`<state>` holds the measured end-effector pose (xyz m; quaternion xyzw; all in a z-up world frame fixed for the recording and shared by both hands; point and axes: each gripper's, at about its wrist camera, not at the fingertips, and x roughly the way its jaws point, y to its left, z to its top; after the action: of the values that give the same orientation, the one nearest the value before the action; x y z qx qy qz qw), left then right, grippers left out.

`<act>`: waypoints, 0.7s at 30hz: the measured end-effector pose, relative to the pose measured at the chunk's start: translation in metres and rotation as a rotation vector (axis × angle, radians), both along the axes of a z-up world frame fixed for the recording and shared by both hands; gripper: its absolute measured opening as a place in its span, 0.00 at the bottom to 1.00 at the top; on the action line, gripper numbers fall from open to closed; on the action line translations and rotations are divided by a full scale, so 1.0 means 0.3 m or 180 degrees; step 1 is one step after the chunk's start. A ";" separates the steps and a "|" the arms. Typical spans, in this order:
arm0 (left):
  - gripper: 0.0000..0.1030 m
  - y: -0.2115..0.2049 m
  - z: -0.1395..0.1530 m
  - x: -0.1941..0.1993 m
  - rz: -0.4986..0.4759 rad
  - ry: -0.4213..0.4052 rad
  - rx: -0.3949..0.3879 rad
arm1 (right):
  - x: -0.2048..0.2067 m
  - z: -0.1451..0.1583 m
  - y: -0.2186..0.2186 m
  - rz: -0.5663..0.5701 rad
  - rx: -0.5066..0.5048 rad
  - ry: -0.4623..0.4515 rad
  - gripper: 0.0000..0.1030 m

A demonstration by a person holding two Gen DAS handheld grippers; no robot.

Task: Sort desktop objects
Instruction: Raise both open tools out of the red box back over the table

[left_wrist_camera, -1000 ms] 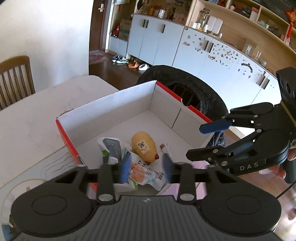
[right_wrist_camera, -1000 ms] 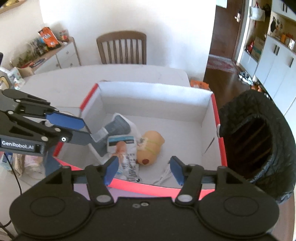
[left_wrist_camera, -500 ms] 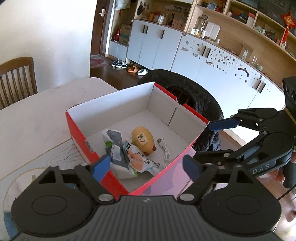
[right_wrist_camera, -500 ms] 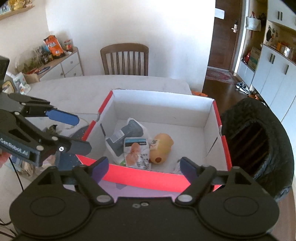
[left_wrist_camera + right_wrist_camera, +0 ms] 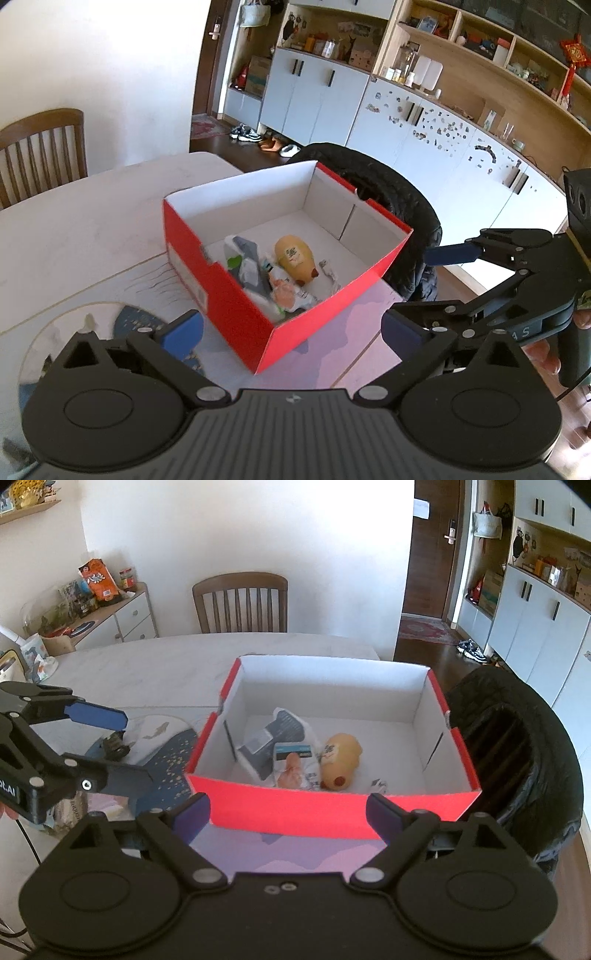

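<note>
Both our grippers, left (image 5: 291, 332) and right (image 5: 288, 814), have pulled back from the red box (image 5: 332, 812), jaws apart, empty. Snack packets (image 5: 291, 760) and yellow toy (image 5: 340, 760) lie inside; black bin (image 5: 517, 746) just beside

red box (image 5: 236, 295) on table (image 5: 74, 221) | inside: packets (image 5: 255, 273), yellow toy (image 5: 295, 258), white cable (image 5: 328, 273) | left hand-held gripper (image 5: 291, 328) spread wide, empty | right hand-held gripper (image 5: 428, 291) spread wide beside box

Left gripper (image 5: 291, 330) wide open, blue pads (image 5: 183, 330) far apart, nothing between, tilted downward. Right gripper (image 5: 288, 814) also wide open, empty, pads (image 5: 382, 814) spread. Each visible in the other's view: right one at the right, fingers of the holding hand (image 5: 543, 350) on its grip.
</note>
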<state>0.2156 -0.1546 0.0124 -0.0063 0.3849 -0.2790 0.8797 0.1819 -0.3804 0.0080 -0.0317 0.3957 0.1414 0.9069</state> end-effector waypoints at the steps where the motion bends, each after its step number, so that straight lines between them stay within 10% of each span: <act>1: 1.00 0.013 0.000 -0.010 0.0015 0.0022 0.0003 | -0.010 -0.001 0.013 0.0000 -0.0011 -0.0001 0.88; 21: 1.00 0.354 -0.035 -0.186 0.0350 0.0092 -0.0008 | -0.088 -0.054 0.328 0.0097 0.0036 0.0050 0.88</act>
<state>0.1597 -0.0485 0.0021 -0.0326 0.3963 -0.2306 0.8881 0.1554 -0.2820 -0.0082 -0.0314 0.4015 0.1577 0.9016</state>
